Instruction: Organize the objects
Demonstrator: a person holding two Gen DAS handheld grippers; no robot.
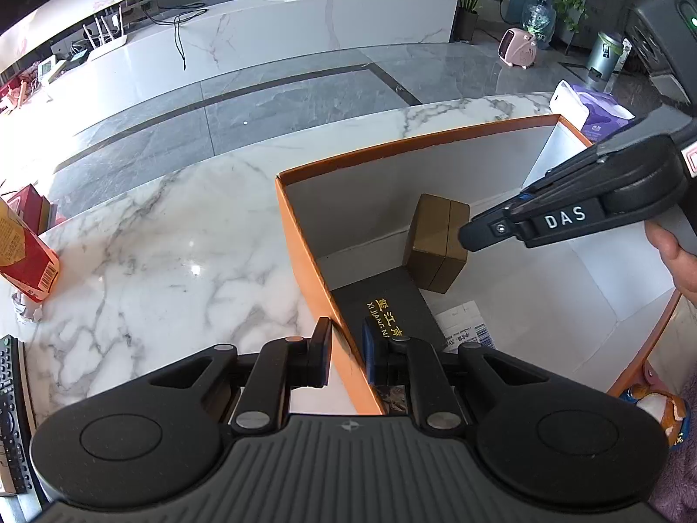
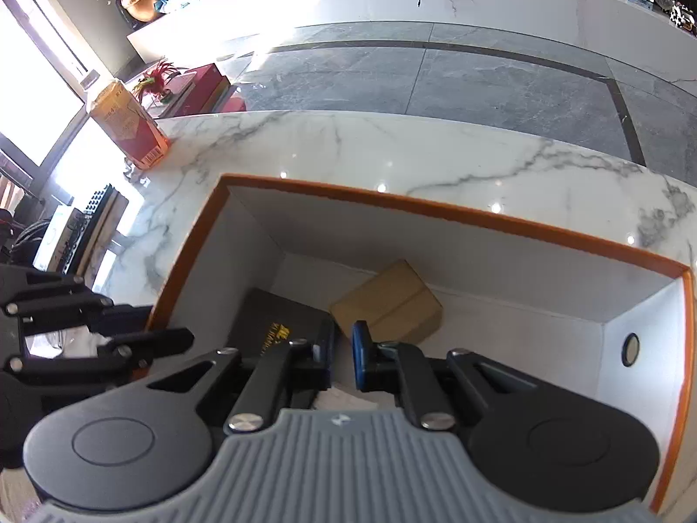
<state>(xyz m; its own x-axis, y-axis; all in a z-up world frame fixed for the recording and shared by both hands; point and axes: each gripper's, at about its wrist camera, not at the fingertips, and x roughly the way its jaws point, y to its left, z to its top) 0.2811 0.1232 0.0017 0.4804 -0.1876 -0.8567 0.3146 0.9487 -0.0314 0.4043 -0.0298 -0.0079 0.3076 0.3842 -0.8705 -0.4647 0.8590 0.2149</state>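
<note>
An orange box (image 1: 300,235) with white inner walls stands on the marble table; it also shows in the right wrist view (image 2: 435,207). Inside lie a gold-brown box (image 1: 435,248), a black box with gold lettering (image 1: 383,309) and a paper slip (image 1: 464,324). My left gripper (image 1: 346,355) straddles the orange box's left wall, one finger outside, one inside, clamped on it. My right gripper (image 2: 342,359) is over the box interior, jaws a narrow gap apart and empty, above the gold-brown box (image 2: 387,305) and the black box (image 2: 270,318).
A red and yellow carton (image 1: 26,257) stands at the table's left edge, also seen in the right wrist view (image 2: 126,126). A remote control (image 1: 11,414) lies at the near left. A purple tissue pack (image 1: 597,109) sits behind the box. A stuffed toy (image 1: 658,409) is at the near right.
</note>
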